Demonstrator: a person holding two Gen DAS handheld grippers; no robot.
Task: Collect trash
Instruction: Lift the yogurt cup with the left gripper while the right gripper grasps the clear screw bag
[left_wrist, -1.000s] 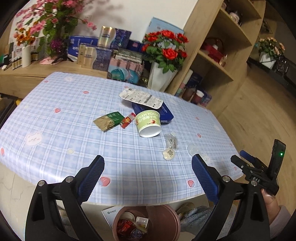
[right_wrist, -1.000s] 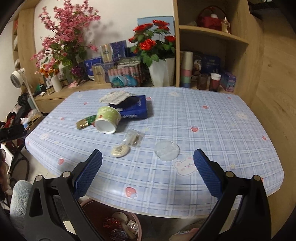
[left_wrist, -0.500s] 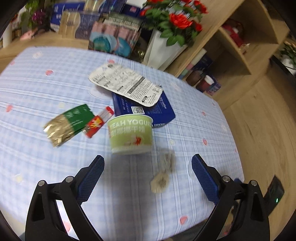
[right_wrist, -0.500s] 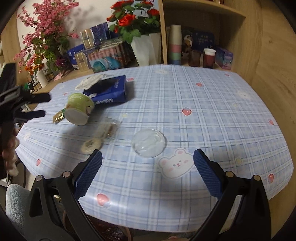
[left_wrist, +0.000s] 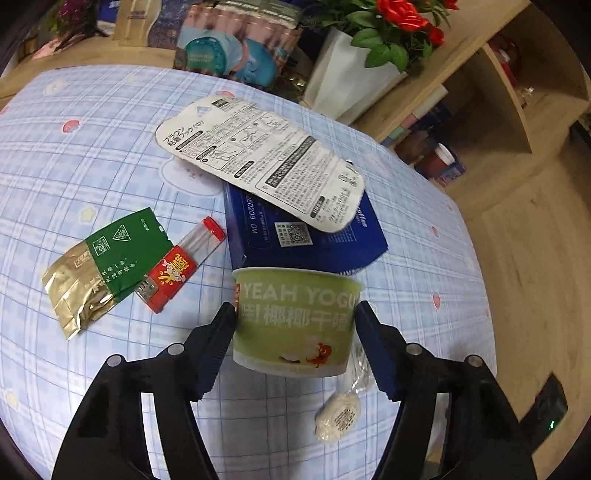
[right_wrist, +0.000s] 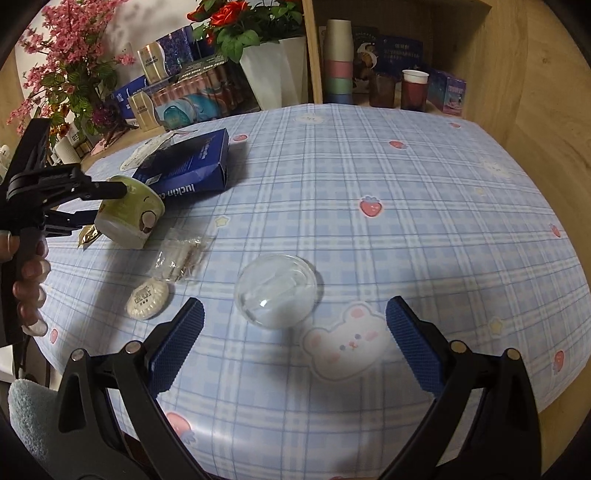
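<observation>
Yogurt cup (left_wrist: 295, 321): on its side, touching both left gripper (left_wrist: 295, 332) pads
Right gripper (right_wrist: 293, 334): spread wide, holding nothing, by clear dome lid (right_wrist: 276, 290)

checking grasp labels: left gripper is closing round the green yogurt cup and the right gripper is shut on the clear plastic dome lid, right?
Not quite. The right gripper is open, its fingers apart around the clear plastic dome lid, as the right wrist view shows. The left gripper does flank the green yogurt cup.

Pale green cup (left_wrist: 295, 321); navy box (left_wrist: 303, 240); green-and-gold packet (left_wrist: 99, 266); red sachet (left_wrist: 173, 277); clear dome (right_wrist: 277, 291); blue plaid tabletop (right_wrist: 369, 240), strawberry-dotted; blue-padded tools.
</observation>
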